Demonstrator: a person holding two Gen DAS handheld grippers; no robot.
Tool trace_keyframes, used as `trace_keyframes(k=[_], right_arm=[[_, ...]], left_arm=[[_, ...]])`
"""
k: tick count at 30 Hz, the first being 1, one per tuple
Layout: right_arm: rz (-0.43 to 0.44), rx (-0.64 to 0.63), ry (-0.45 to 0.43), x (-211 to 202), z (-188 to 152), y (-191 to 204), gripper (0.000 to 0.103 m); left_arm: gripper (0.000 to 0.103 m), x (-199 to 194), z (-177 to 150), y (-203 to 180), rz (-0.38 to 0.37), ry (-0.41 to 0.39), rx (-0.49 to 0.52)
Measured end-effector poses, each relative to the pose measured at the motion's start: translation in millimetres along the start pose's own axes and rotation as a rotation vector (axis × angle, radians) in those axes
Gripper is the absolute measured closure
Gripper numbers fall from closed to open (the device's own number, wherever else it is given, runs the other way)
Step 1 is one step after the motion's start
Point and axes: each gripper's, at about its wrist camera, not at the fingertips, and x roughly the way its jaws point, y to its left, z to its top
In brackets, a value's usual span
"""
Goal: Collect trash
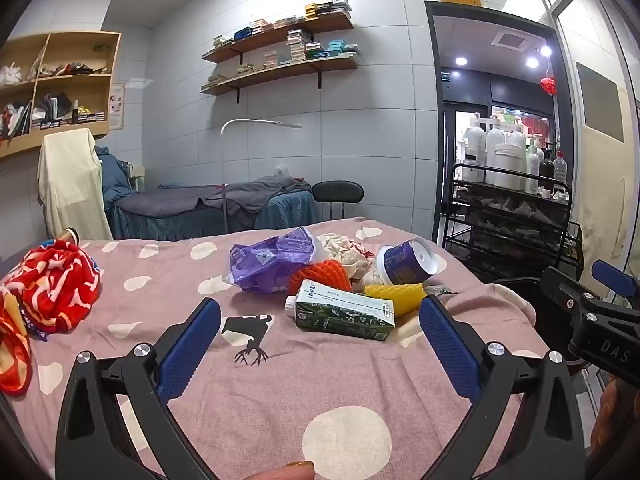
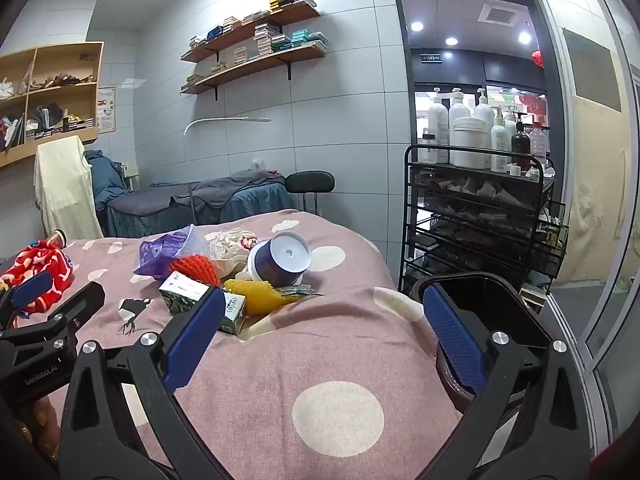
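Left tool (image 1: 320, 316) gapes empty, green carton (image 1: 344, 314) just beyond.

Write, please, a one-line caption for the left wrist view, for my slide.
Open left gripper above a pink dotted bedspread, facing a trash pile: green carton, purple bag, tipped cup.

The red patterned cloth (image 1: 52, 284) runs off the left edge in the left wrist view, so its full shape cannot be told. A fingertip (image 1: 294, 471) is cut by the bottom edge there. The green carton (image 2: 188, 296) is partly covered by a blue finger pad (image 2: 192, 340) in the right wrist view, and its print is too small to read. The crumpled paper (image 1: 352, 252) lies half buried behind the purple bag (image 1: 272, 260) and the orange net (image 1: 324, 276). The dark bin (image 2: 480, 300) beside the bed is mostly blocked, its inside unseen. Labels on the cart's bottles (image 2: 468, 136) are unreadable.
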Motion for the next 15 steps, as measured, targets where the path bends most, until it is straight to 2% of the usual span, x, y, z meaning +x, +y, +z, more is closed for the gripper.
trace_keyframes(k=[15], right_arm=[[0.001, -0.002, 0.012, 1.5, -2.0, 1.2, 0.005]], left_arm=[[0.005, 0.4, 0.3, 0.0, -0.003, 0.001, 0.000]])
